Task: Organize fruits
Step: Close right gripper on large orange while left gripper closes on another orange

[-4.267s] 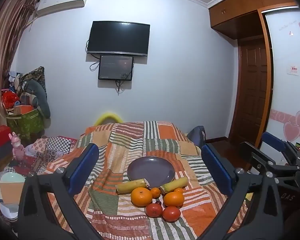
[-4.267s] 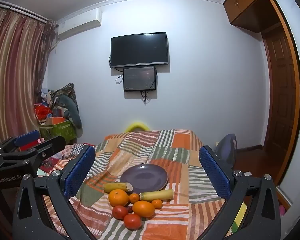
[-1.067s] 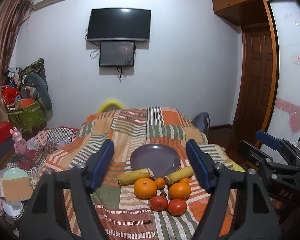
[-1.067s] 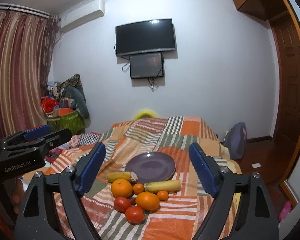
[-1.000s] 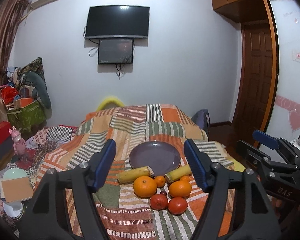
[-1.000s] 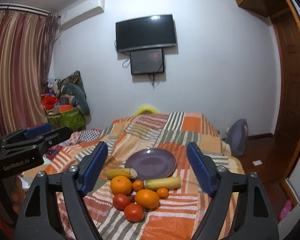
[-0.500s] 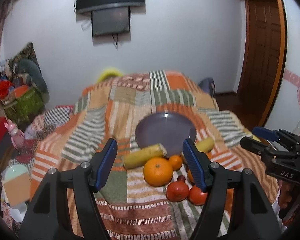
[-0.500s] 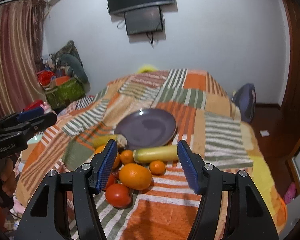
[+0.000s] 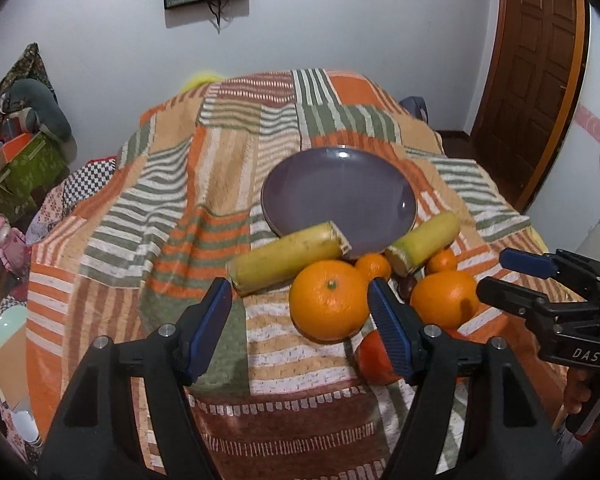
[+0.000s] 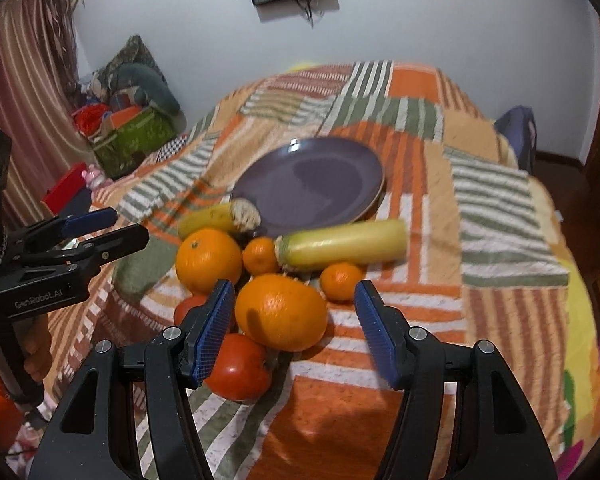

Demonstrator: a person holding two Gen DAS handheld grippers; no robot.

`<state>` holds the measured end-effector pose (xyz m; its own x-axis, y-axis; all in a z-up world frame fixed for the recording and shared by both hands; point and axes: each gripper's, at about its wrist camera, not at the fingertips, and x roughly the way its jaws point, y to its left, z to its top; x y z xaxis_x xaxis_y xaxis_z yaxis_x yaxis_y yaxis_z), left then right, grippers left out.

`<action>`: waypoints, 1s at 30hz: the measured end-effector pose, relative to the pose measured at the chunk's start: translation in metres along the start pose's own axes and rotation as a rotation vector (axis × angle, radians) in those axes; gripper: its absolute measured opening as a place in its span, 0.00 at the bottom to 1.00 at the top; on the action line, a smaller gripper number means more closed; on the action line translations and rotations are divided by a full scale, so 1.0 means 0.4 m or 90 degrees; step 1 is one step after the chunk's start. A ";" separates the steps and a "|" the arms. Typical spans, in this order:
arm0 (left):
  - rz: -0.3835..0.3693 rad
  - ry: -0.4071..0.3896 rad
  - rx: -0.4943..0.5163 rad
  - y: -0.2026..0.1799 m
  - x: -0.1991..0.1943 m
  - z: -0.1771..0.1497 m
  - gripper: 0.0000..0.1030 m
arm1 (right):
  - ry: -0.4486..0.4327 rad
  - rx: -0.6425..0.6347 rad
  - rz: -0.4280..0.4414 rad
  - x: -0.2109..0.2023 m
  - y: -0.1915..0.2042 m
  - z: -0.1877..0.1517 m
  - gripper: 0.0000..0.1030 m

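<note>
Fruit heaped in one tight cluster on the striped blanket [image 9: 172,208] of the bed, just in front of a bare purple plate [image 9: 338,188]. Nothing on the plate yet, so sorting judged barely begun. Two yellow cane-like pieces [image 9: 284,258] [image 9: 424,242] laid at the plate's near rim, cut ends turned inward; small tangerines [image 9: 374,266] tucked between and beside them; two big oranges [image 9: 329,300] [image 10: 281,312] nearer still, red tomatoes [image 10: 238,372] at the front edge of the heap.

Left hand-held gripper [image 9: 300,326] angled down toward the left big orange, jaws widening, nothing between the pads; orange just past the fingertips, slightly right of centre. Right hand-held gripper [image 10: 294,326] also tilted down, jaws apart and bracketing the other big orange, pads clear of its skin, so no hold yet.

Likely reason for both lining up on the large oranges: these sit topmost and nearest, easiest to lift without rolling the rest.
</note>
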<state>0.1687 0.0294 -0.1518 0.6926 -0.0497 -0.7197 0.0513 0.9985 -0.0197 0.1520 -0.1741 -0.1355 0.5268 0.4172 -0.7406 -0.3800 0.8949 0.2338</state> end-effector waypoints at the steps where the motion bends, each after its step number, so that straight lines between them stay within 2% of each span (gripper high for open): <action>1: -0.003 0.005 -0.001 0.003 0.008 -0.005 0.71 | 0.010 0.005 0.004 0.012 -0.002 -0.002 0.57; 6: -0.012 0.025 -0.003 0.012 0.028 -0.019 0.72 | 0.060 0.023 0.017 0.062 -0.005 -0.012 0.57; 10: -0.013 0.031 0.003 0.011 0.039 -0.027 0.78 | 0.082 0.023 0.017 0.092 0.000 -0.014 0.61; 15: -0.019 0.047 0.007 0.012 0.061 -0.029 0.78 | 0.117 0.032 0.022 0.132 -0.003 -0.019 0.62; 20: -0.024 0.061 0.006 0.012 0.086 -0.027 0.78 | 0.119 0.054 0.043 0.139 -0.014 -0.020 0.61; 30: -0.034 0.102 0.006 -0.010 0.153 -0.016 0.78 | 0.086 0.050 0.033 0.091 -0.022 -0.013 0.60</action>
<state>0.2063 0.0224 -0.2000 0.5646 -0.0969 -0.8196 0.0916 0.9943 -0.0544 0.1706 -0.1675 -0.1678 0.3987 0.4433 -0.8028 -0.3404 0.8844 0.3193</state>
